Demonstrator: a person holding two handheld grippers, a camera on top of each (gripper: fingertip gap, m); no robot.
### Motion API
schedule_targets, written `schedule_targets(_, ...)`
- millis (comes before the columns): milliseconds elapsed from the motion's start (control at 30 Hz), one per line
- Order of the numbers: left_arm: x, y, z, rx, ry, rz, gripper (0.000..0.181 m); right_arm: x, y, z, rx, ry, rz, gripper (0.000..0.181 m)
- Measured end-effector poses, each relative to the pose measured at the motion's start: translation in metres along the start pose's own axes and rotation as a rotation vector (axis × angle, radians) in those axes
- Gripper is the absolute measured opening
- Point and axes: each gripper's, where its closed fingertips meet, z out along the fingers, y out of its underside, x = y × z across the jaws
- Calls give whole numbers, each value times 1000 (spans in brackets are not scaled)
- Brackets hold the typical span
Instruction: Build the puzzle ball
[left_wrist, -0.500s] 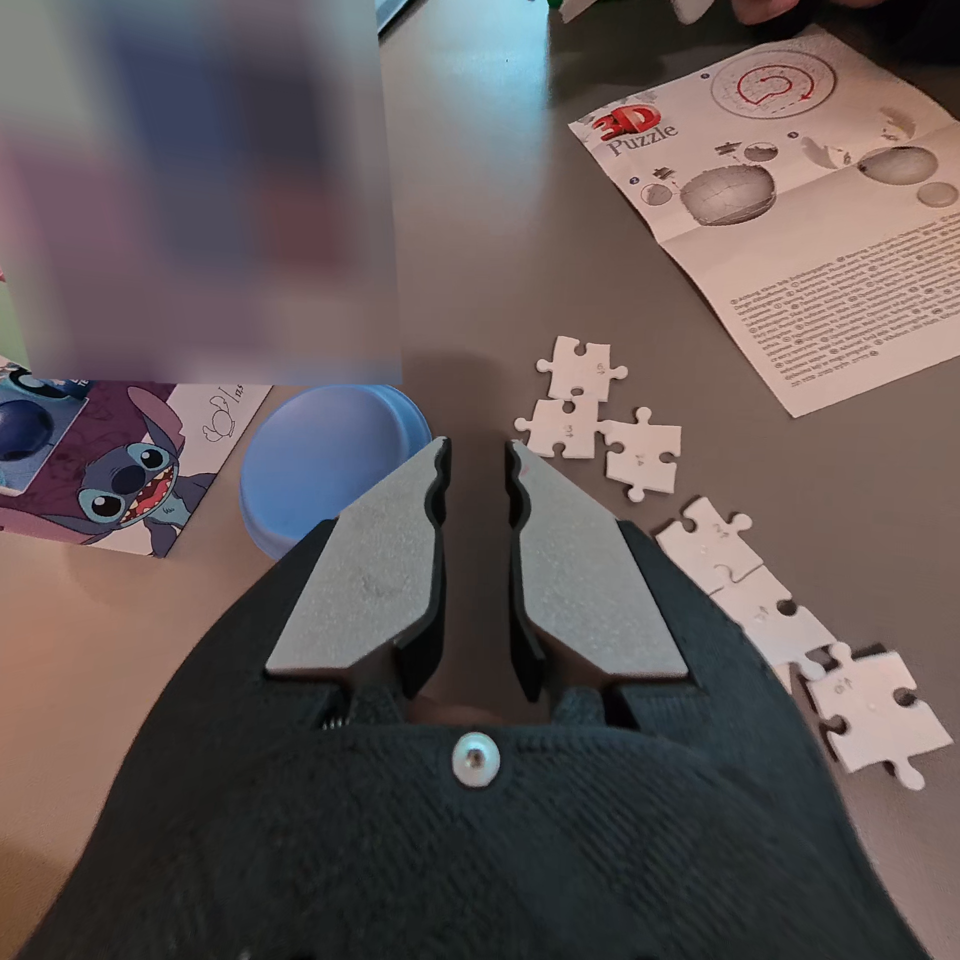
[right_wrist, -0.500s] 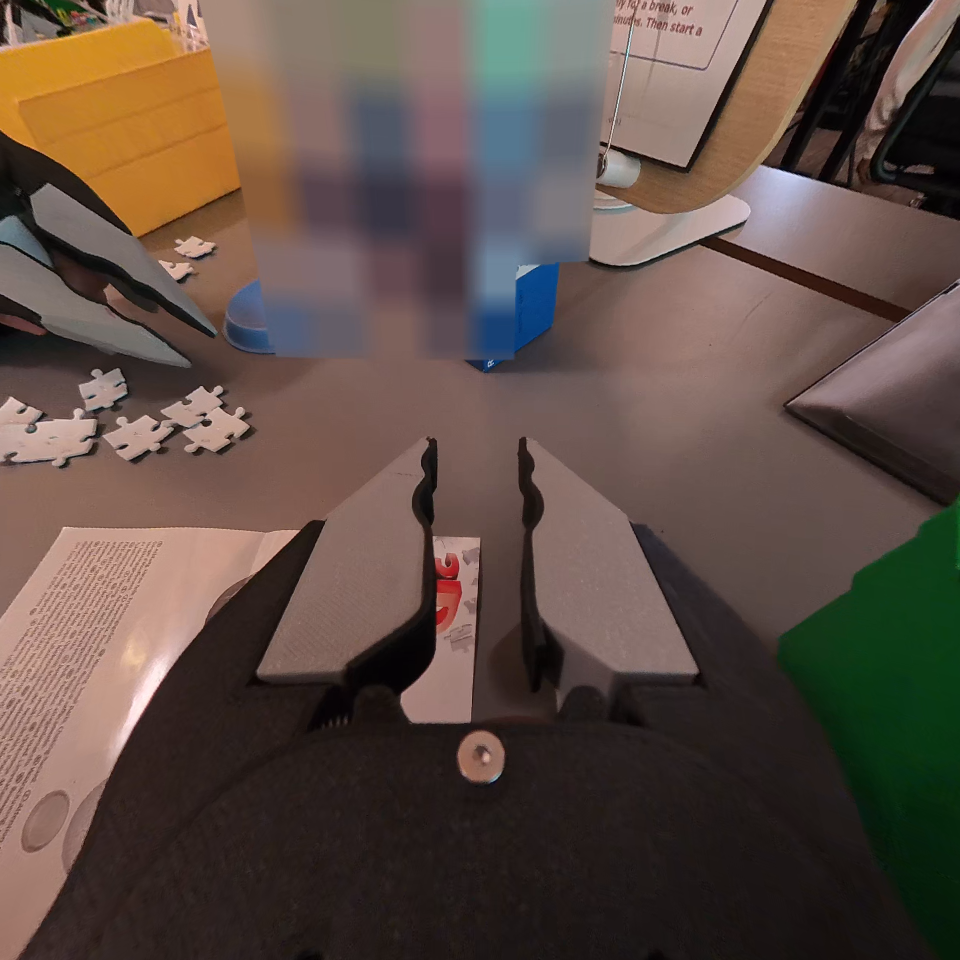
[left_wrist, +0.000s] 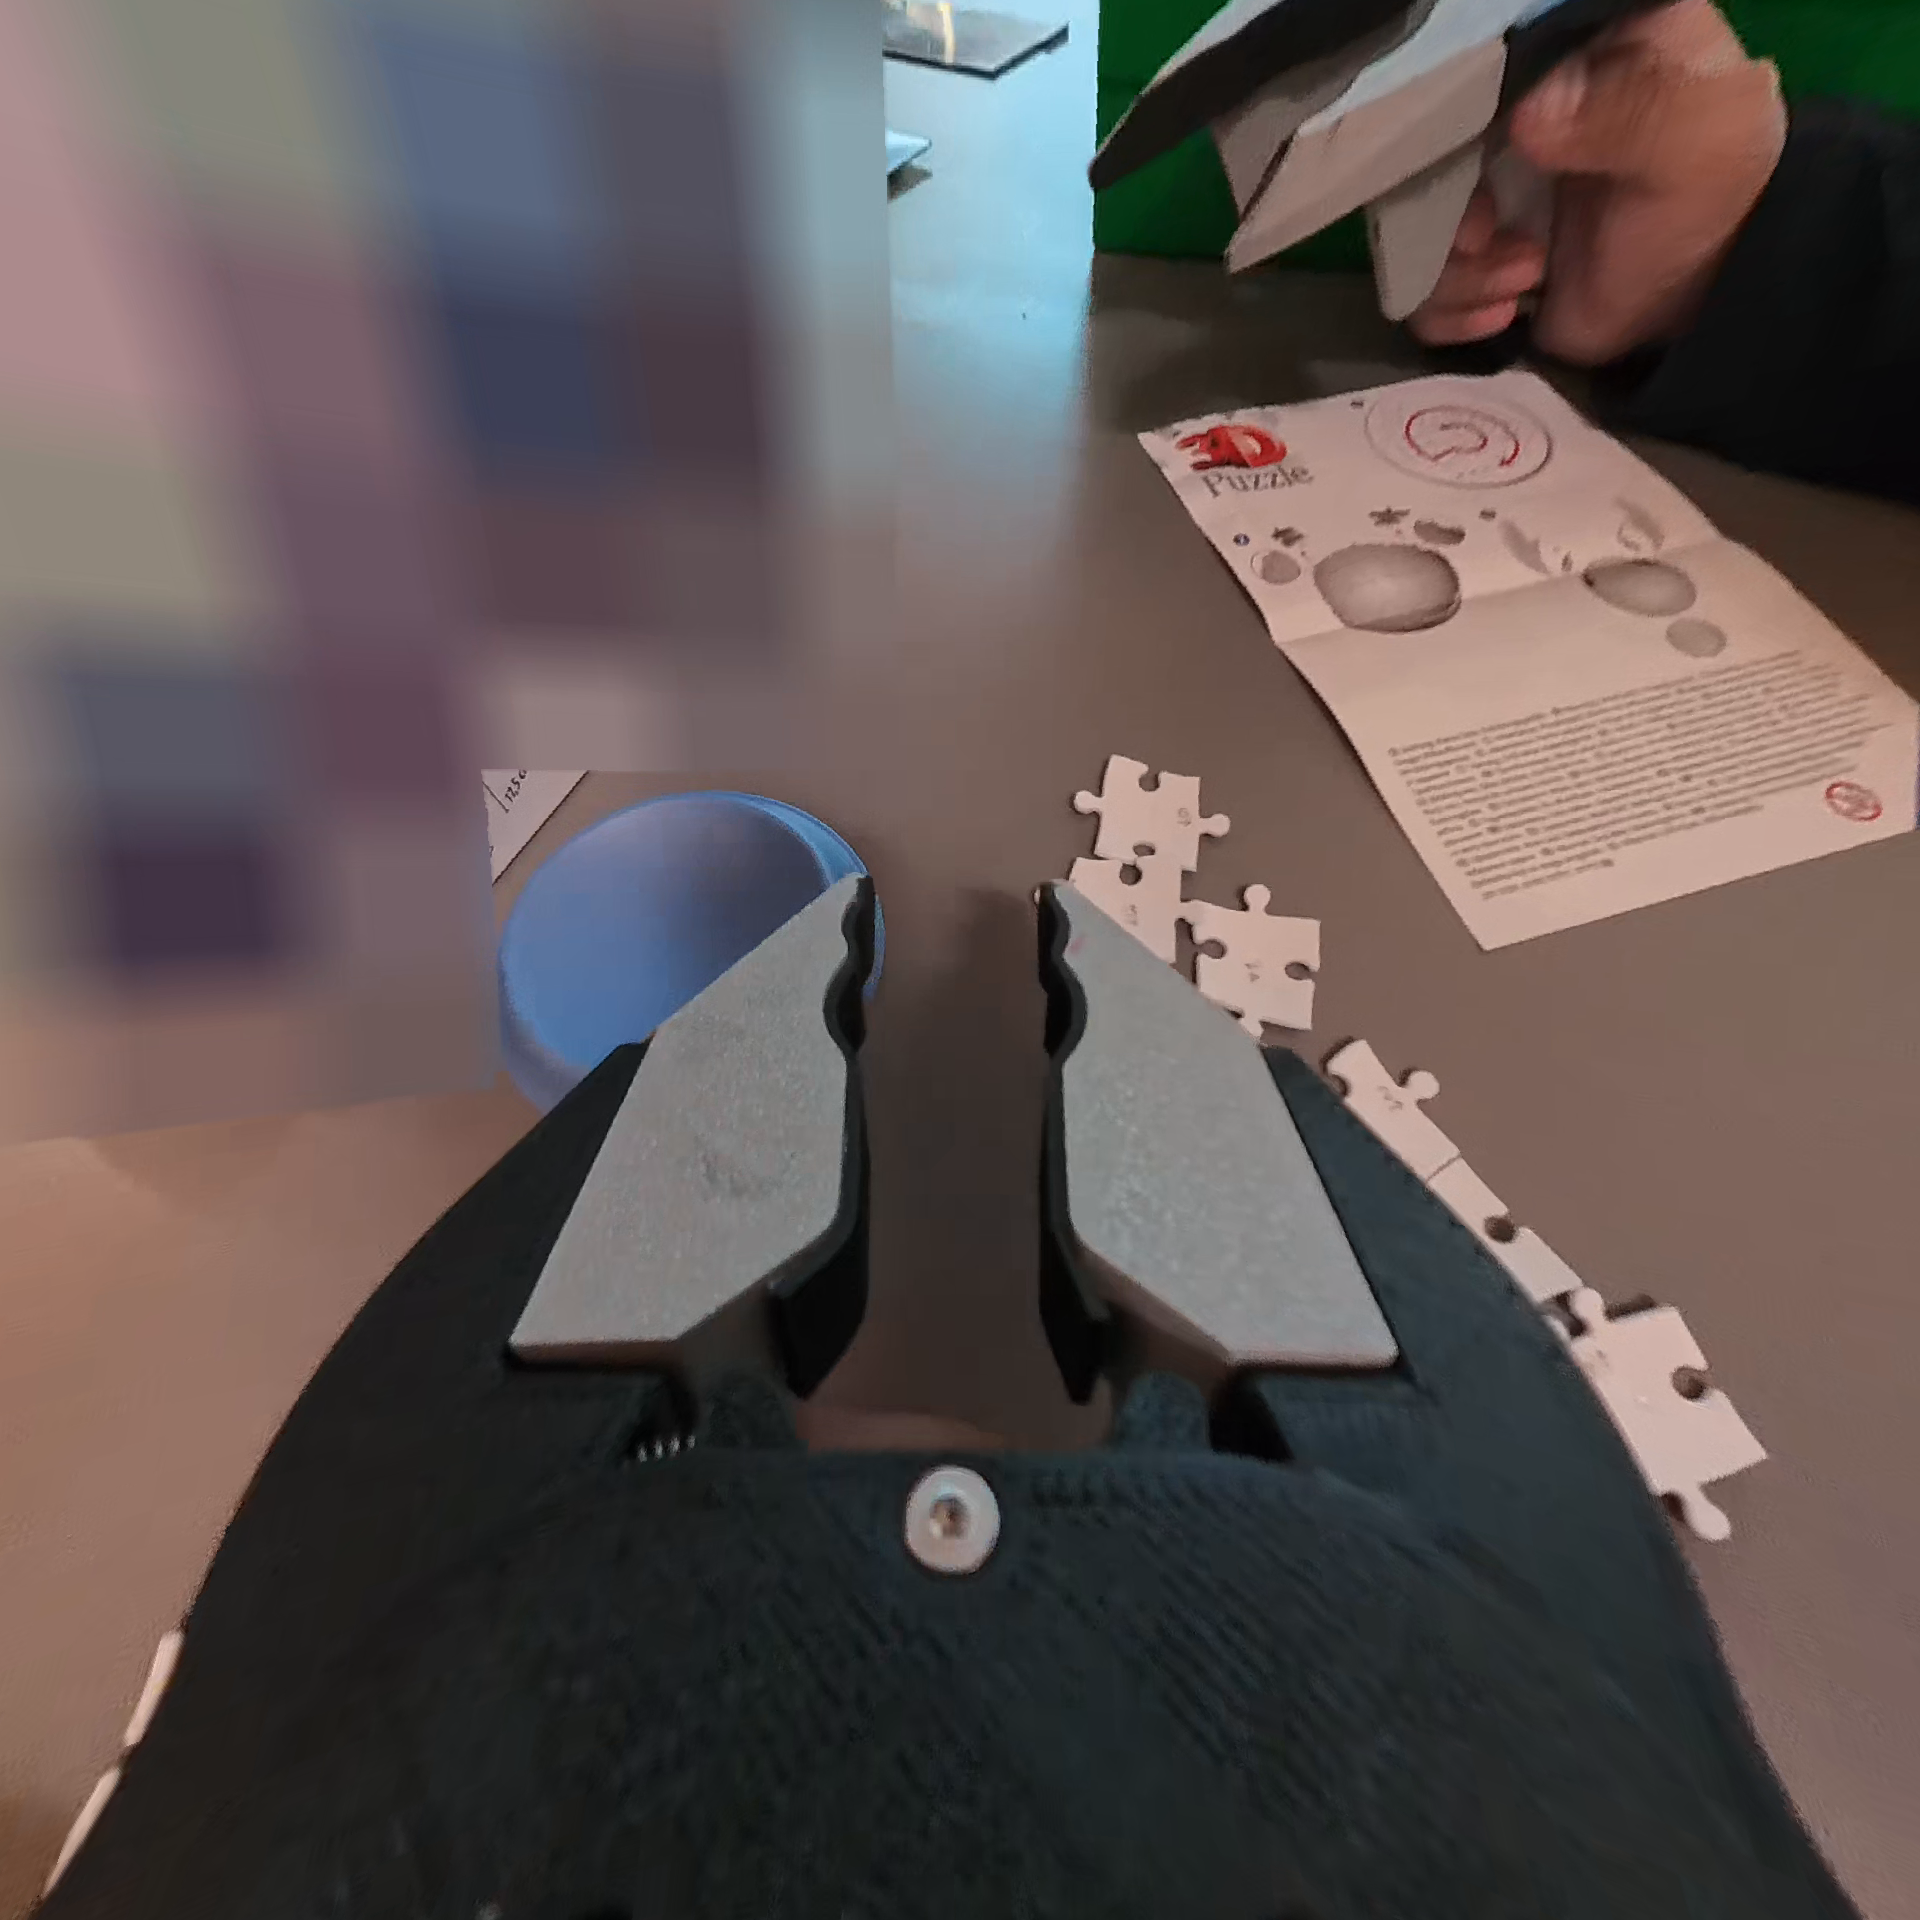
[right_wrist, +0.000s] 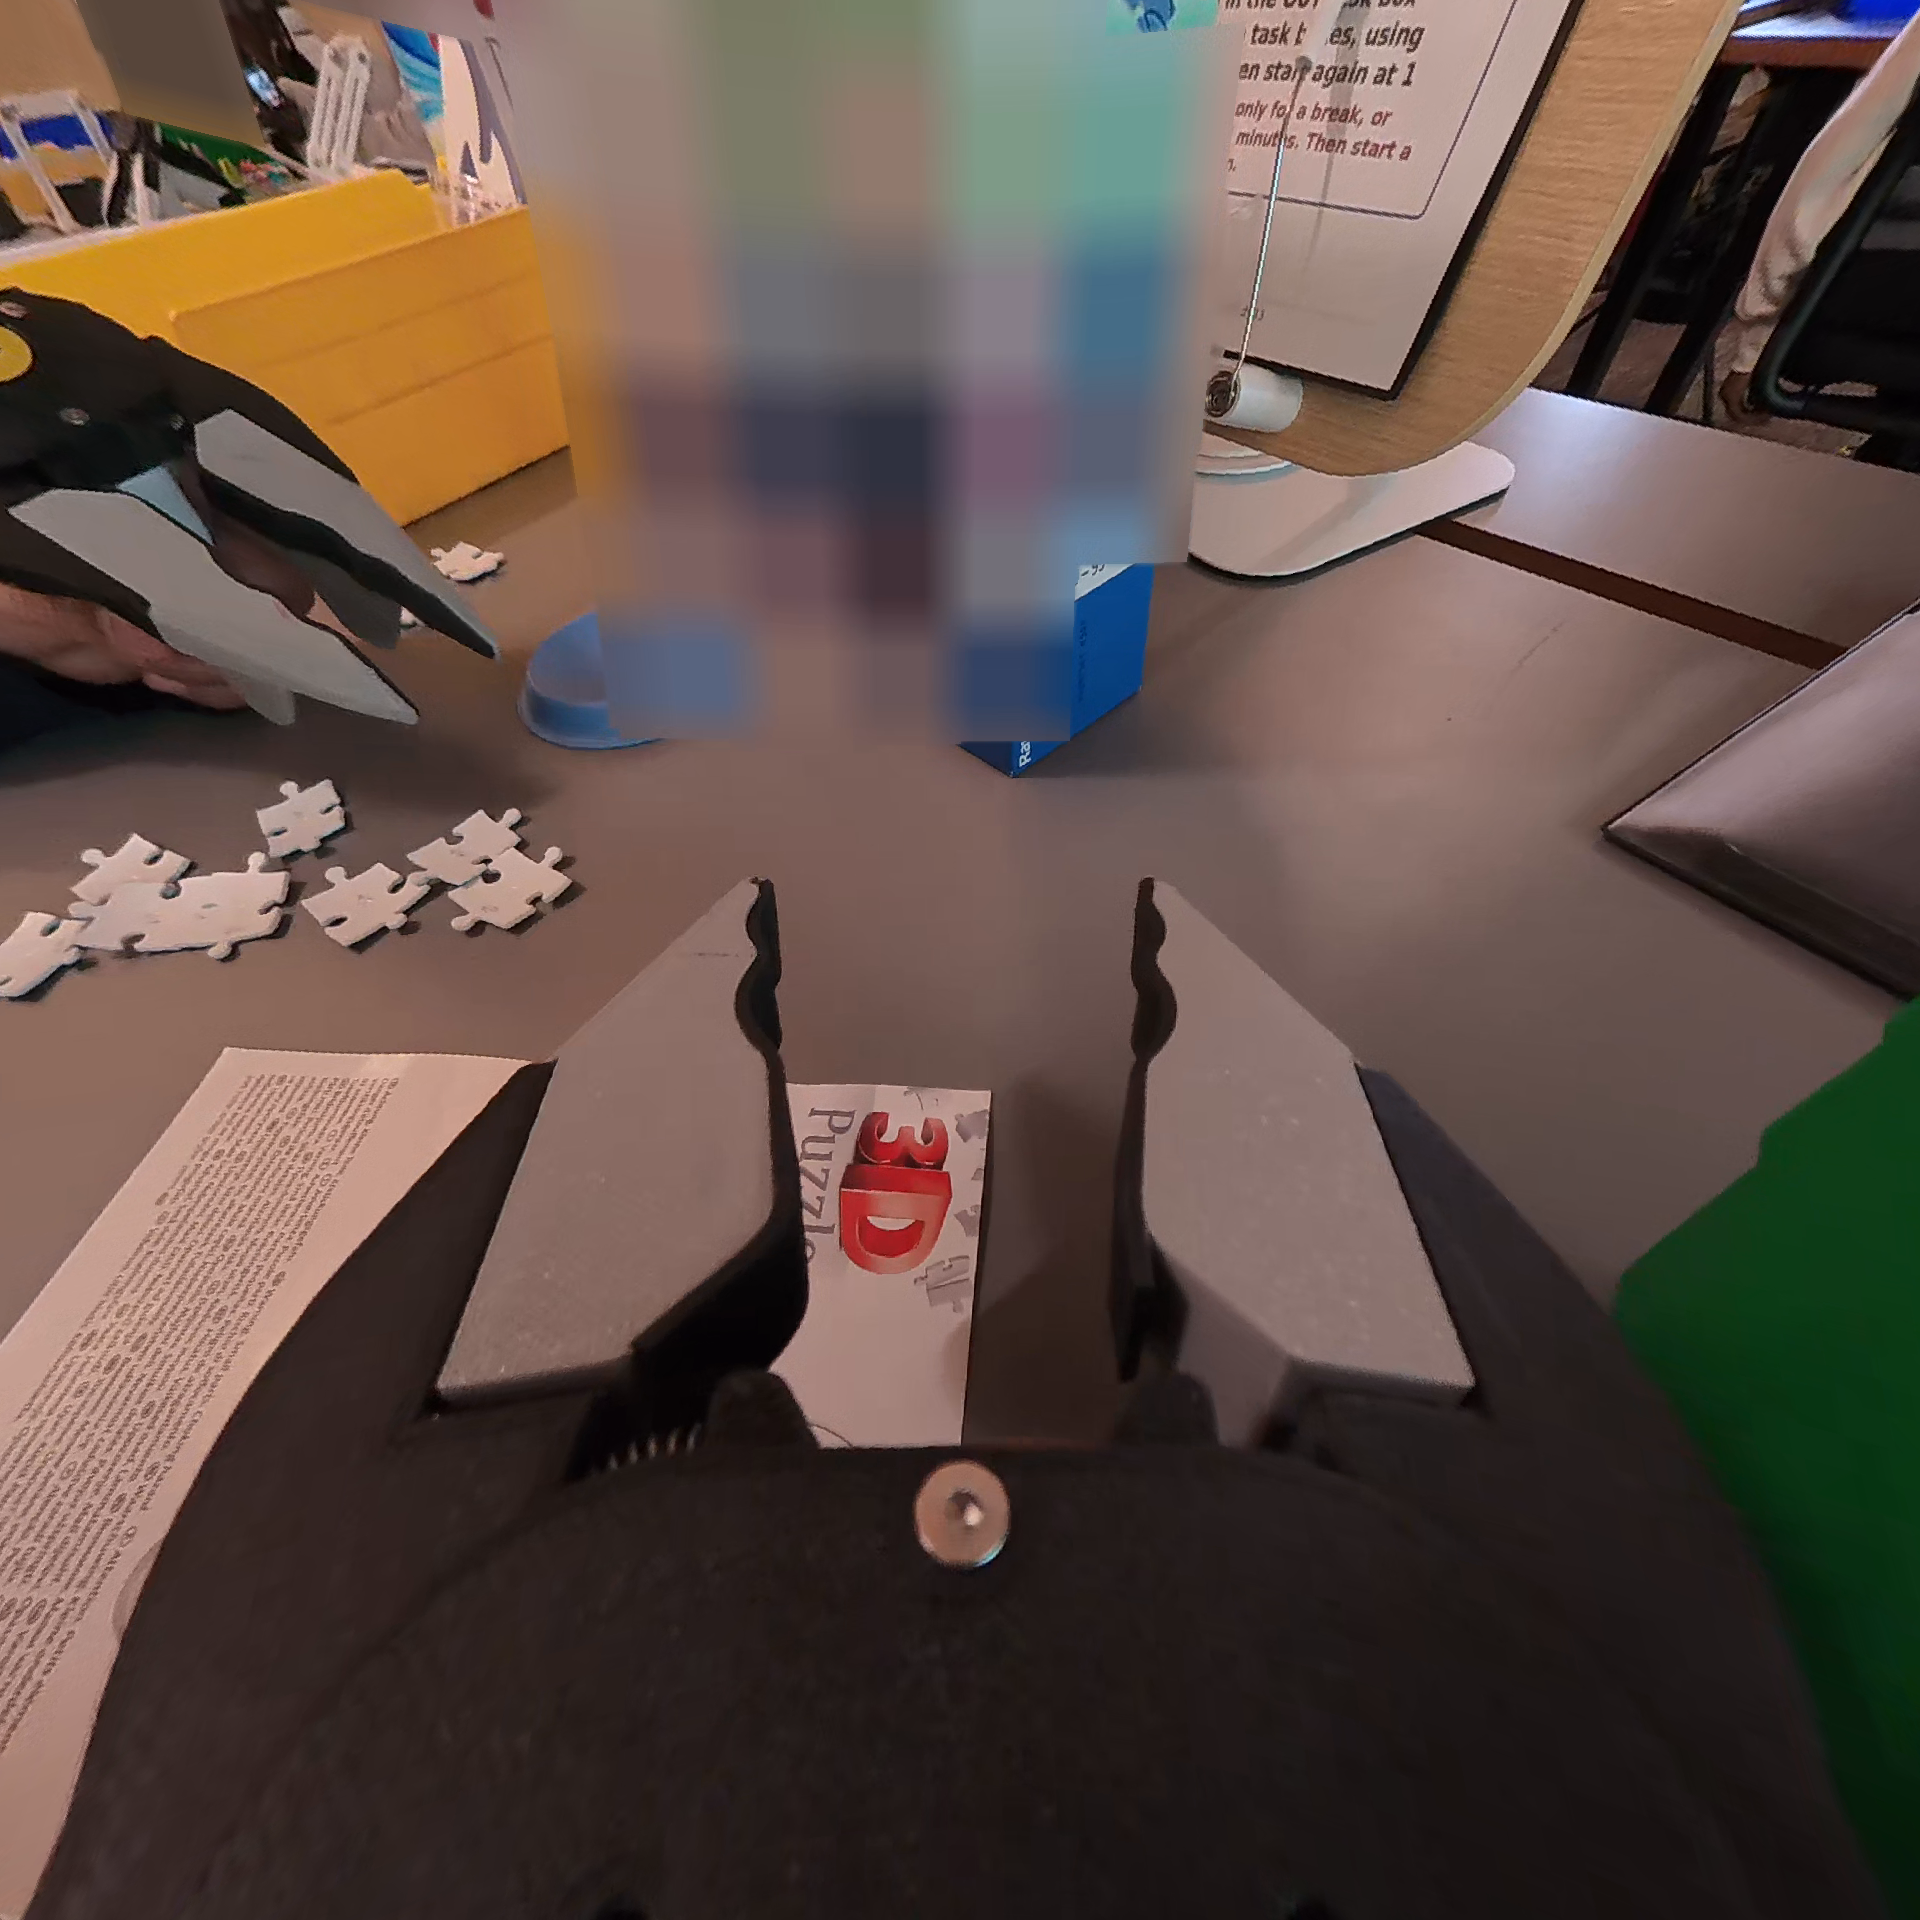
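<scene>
Several white puzzle pieces (left_wrist: 1252, 961) lie face down on the grey table, in a loose line to the right of my left gripper (left_wrist: 954, 896); they also show at the left of the right wrist view (right_wrist: 358, 899). A blue round stand (left_wrist: 665, 935) sits just left of my left fingertips. My left gripper is open and empty above the table. My right gripper (right_wrist: 951, 894) is open and empty, held over the corner of the instruction sheet (right_wrist: 260, 1226). The right gripper also shows far off in the left wrist view (left_wrist: 1330, 145), held by a hand.
The instruction sheet (left_wrist: 1558, 644) lies at the right. A blue puzzle box (right_wrist: 1101, 665) stands behind the stand. A yellow bin (right_wrist: 343, 301) is at the back left, a white-footed sign stand (right_wrist: 1351, 499) at the back, a green block (right_wrist: 1787, 1403) and a dark flat object (right_wrist: 1787, 821) at the right.
Both grippers have opened wider, the right one much more. Both have lifted a little and tilted up, so the right gripper and hand now show in the left wrist view.
</scene>
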Motion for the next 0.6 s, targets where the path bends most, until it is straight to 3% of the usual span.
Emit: schedule_targets(600, -3, -5, -5, 45, -1, -27, 29, -5, -5, 5, 14, -37, -3, 57)
